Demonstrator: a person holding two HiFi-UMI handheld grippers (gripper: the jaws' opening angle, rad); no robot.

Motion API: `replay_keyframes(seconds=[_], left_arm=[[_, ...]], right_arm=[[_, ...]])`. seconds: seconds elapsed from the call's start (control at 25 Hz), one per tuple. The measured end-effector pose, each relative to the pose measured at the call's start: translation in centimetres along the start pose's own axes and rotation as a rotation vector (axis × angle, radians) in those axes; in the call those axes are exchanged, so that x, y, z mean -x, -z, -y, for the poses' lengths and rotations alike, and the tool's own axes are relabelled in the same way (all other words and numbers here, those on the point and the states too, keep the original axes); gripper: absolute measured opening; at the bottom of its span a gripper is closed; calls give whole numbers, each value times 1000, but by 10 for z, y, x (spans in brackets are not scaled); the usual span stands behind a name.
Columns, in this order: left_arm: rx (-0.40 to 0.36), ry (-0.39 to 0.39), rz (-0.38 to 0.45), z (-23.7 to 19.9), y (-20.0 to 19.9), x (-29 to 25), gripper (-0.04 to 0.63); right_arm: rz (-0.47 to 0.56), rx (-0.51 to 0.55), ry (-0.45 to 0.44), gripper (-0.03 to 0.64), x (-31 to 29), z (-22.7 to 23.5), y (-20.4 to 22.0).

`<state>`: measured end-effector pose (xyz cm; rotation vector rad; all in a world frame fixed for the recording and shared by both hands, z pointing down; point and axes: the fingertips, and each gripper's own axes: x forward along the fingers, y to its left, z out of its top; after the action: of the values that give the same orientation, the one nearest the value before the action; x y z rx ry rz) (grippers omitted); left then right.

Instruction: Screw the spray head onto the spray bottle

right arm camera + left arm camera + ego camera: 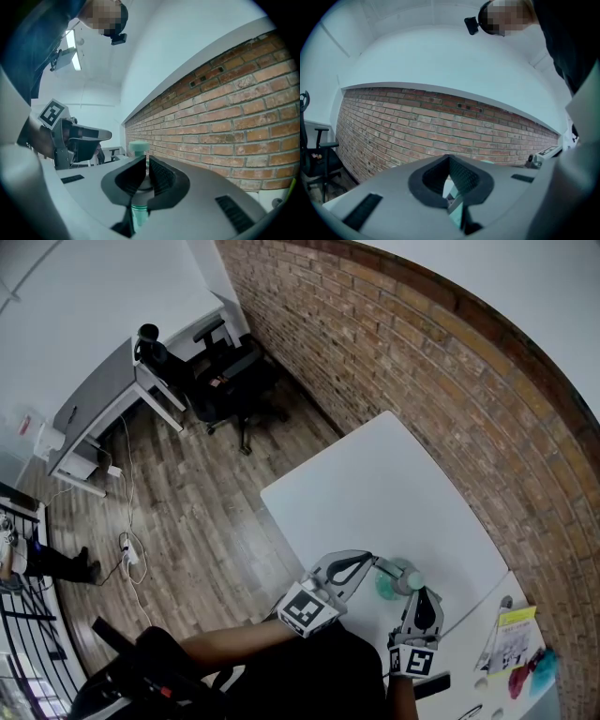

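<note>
**A:** Where is the spray bottle?

**B:** The spray bottle [137, 216], pale teal and see-through, stands upright between the left gripper [368, 564] and the right gripper [420, 593]. It is above the near part of a white table [375, 493] that runs along a brick wall [422, 381]. Whether its base rests on the tabletop cannot be told.

**A:** And the spray head?

**B:** The spray head [138, 147] sits on top of the bottle's neck. Its rounded teal top shows just above the right gripper's jaws.

**A:** What is the right gripper doing?

**B:** It reaches in from the person's side, roughly level. Its jaws are clamped on the bottle's neck, and the teal body shows below the pads.

**A:** And the left gripper?

**B:** It comes in from the left, also about level. Its jaws are pressed fully together, pinching a thin pale piece of the spray head that sticks out sideways from the top of the bottle.

**A:** Anything else around?

**B:** Beyond the table, on a wooden floor, stand a grey desk [103, 404] and black office chairs [225, 376]. A few small items lie at the table's right end, too small to identify.
</note>
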<state>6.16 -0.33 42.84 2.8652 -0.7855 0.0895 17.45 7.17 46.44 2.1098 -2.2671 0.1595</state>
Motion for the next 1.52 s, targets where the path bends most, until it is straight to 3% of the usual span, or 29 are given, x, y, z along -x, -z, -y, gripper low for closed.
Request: replay_keyframes(seconds=[0.68,0.96,1.28,1.52], left_arm=[[50,52,18,16,-1,-1,2],[70,39,36,11,-7,6,2],[80,101,47,9,-15,4,2],[87,155,62,5,-19,-1,2]], right_arm=[[-1,2,26,21,7,5,-4],[0,10,128,21,17,15,-11],[30,10,210,12,19,17,-31],[-5,26,292,12,23,15,-33]])
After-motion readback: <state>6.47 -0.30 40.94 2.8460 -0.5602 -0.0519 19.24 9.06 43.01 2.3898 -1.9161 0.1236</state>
